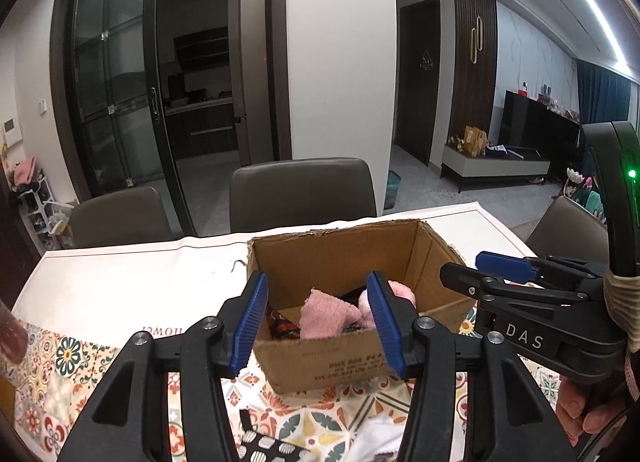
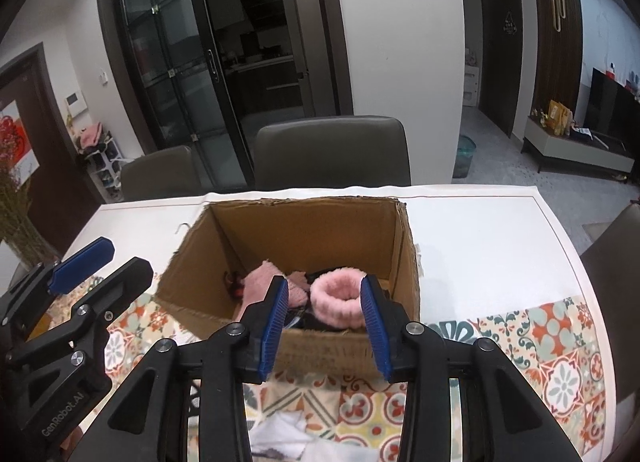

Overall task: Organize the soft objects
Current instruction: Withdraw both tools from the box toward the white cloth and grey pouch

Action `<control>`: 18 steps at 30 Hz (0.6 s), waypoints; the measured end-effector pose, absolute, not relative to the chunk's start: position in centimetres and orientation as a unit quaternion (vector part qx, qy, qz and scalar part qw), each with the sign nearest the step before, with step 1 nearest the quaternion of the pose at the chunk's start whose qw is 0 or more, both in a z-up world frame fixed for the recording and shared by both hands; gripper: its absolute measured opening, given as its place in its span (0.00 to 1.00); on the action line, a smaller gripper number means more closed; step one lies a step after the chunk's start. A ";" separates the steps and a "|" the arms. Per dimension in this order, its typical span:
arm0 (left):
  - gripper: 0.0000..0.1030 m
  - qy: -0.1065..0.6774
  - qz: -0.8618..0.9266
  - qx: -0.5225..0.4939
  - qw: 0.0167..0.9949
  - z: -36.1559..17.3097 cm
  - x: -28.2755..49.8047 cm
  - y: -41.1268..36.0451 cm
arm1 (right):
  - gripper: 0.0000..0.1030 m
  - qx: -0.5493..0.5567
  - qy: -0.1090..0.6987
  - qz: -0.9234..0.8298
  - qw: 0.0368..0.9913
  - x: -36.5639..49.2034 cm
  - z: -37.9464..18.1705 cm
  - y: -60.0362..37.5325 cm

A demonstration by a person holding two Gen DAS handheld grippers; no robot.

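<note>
pink fuzzy socks [image 2: 280,286] lie loose in cardboard box [image 2: 304,238], so both grippers, left gripper [image 1: 320,326] and right gripper [image 2: 325,326], hover with fingers parted, holding nothing.

Grey chairs [image 2: 332,149] are set behind the table [image 2: 480,246]; a television [image 1: 536,129] is seen beyond.

The box [image 2: 304,229] is plain brown cardboard, with dark print on its near wall. Inside lie a pale pink cloth [image 1: 324,316], a fluffy pink ring [image 2: 338,294] and something black beneath them. Each gripper [image 1: 318,322] [image 2: 326,322] is black with ribbed blue pads. The bench [image 2: 500,229] is white; its cloth [image 2: 560,342] bears tile patterns — orange, teal, yellow, cream. A black piece [image 1: 268,446] with white ovals lies near a white fabric [image 2: 288,434].
</note>
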State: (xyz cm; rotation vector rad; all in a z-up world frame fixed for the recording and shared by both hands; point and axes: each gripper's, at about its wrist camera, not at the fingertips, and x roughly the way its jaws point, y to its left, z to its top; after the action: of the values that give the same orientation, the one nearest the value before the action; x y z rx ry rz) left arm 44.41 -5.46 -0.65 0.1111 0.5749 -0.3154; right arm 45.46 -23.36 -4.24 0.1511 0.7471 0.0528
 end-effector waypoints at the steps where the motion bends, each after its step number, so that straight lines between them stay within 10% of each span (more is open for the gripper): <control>1: 0.52 0.281 -0.153 0.054 0.946 -0.5 44.0 -5.4 | 0.44 0.076 0.363 0.027 0.928 45.1 -4.1 -23.4; 18: 0.58 0.295 -0.135 0.054 0.944 -1.7 36.9 -4.3 | 0.54 0.067 0.363 0.022 0.929 38.3 -4.8 -23.2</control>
State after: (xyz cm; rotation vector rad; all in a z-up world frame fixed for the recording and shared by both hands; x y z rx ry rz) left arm 36.90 -4.31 -1.68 0.1100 0.6007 -0.2758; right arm 38.32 -23.18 -4.84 0.1377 0.7433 0.0457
